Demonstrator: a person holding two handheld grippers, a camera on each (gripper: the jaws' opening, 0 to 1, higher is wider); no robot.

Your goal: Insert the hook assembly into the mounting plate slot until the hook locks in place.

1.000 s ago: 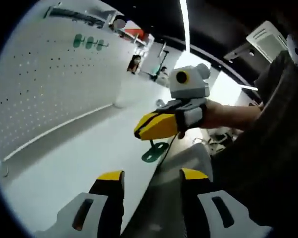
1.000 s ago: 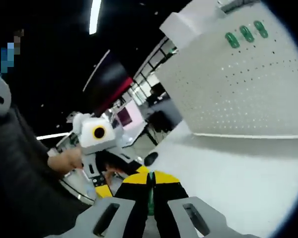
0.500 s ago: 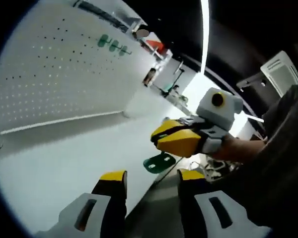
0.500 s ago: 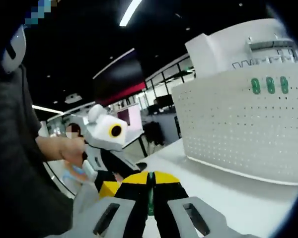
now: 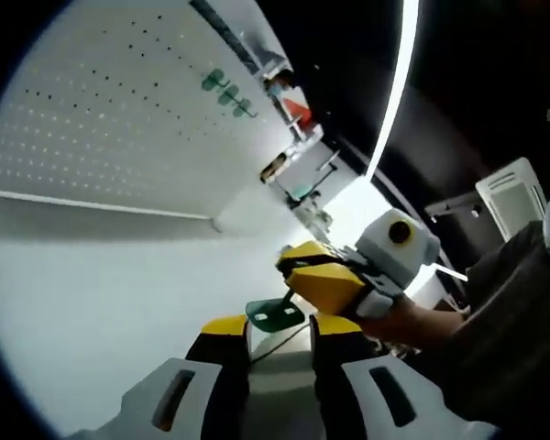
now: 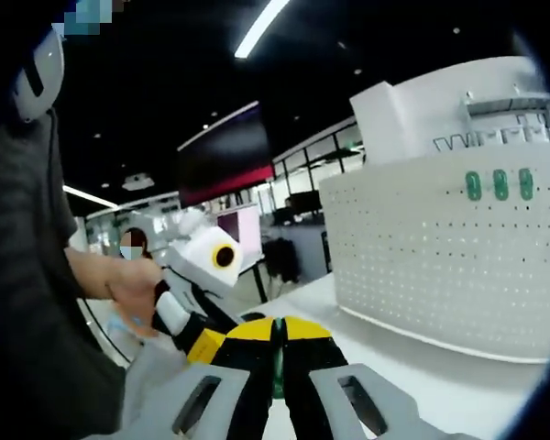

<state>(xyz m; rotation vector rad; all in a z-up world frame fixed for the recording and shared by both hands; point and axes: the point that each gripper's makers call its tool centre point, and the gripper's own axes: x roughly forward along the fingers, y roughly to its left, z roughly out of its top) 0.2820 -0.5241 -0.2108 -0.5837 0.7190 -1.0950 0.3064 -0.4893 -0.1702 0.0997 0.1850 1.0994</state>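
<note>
Each camera sits low on its own gripper, looking across the white table (image 5: 101, 302) toward the pegboard (image 6: 440, 257). Both views share the pegboard.

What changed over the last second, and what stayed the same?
The right gripper, carrying the green hook, came closer to the left gripper, whose jaws narrowed. Both views swung, which is camera motion. The right gripper stayed shut on the hook; the pegboard and its three mounted green hooks look unchanged.
</note>
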